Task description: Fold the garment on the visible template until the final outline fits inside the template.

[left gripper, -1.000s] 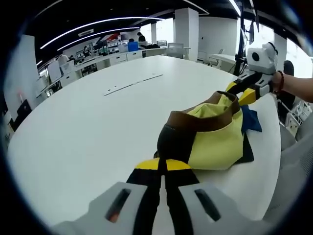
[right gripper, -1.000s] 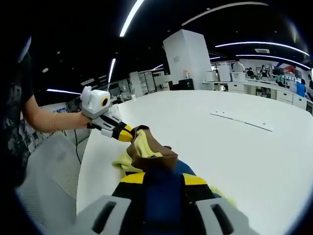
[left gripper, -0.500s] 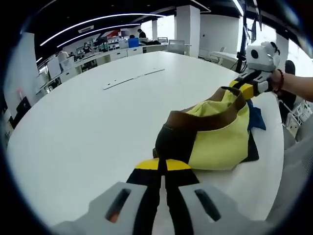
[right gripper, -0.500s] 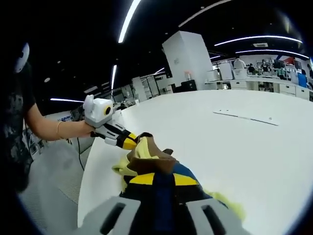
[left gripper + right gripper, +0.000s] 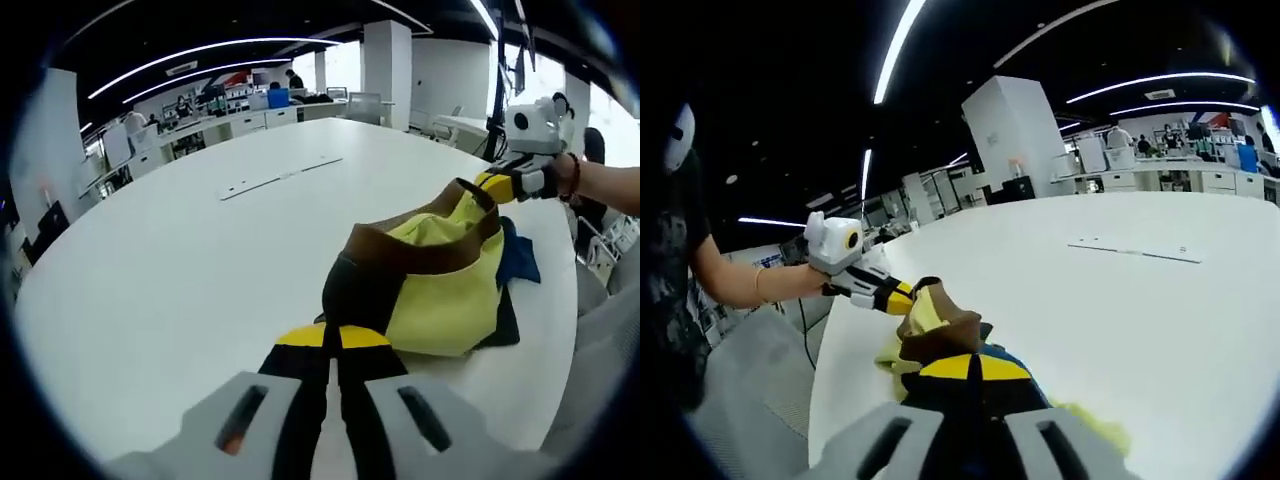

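A yellow garment (image 5: 440,290) with a brown band, black and blue patches hangs bunched between both grippers above the white table (image 5: 180,260). My left gripper (image 5: 333,338) is shut on its black and brown near edge. My right gripper (image 5: 478,186), held by a hand, grips the far end of the brown band. In the right gripper view my right gripper (image 5: 973,367) is shut on the garment (image 5: 940,330), and the left gripper (image 5: 902,300) holds its far end. Thin pale template strips (image 5: 280,175) lie farther out on the table, apart from the garment.
The round table's edge (image 5: 560,380) runs close to the garment, with a grey chair (image 5: 610,330) just beyond it. The person's arm (image 5: 740,275) reaches in at the left. Office desks and a white pillar (image 5: 1015,130) stand behind the table (image 5: 1120,320).
Both grippers keep their hold on the garment. Both views have shifted slightly and the brown band looks drawn a little straighter between the grippers.
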Demonstrator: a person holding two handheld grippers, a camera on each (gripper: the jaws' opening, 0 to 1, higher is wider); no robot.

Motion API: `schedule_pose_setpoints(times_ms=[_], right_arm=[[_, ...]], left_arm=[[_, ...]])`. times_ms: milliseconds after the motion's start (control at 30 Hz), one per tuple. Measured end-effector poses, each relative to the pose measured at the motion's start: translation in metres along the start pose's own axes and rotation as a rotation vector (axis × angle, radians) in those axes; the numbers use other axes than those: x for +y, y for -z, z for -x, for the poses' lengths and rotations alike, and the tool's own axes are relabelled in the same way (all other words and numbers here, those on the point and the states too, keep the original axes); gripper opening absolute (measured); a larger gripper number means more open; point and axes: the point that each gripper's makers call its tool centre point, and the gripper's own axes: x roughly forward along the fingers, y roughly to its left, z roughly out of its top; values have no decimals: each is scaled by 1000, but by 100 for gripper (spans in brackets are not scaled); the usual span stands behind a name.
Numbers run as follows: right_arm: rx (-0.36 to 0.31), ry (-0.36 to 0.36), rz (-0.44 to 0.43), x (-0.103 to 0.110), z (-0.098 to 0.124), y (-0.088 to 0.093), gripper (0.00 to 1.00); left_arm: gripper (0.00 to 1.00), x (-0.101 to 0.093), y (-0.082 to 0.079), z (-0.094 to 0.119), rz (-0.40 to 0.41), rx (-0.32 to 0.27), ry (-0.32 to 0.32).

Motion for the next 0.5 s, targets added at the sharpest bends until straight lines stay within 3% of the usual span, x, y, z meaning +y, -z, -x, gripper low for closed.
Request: schedule_pose_setpoints(times_ms=[133,333,500], right_arm=[[-8,2,21,1,1,-8,0],[-18,29,29,-2,4,-16,0],[-76,99,47,-16,12,-44,0]], left_arm=[[0,1,-16,4,-12,-38,3],[0,3,-23,3,-30,-40,-5],[0,6,-47,5,-50,-81,-6]])
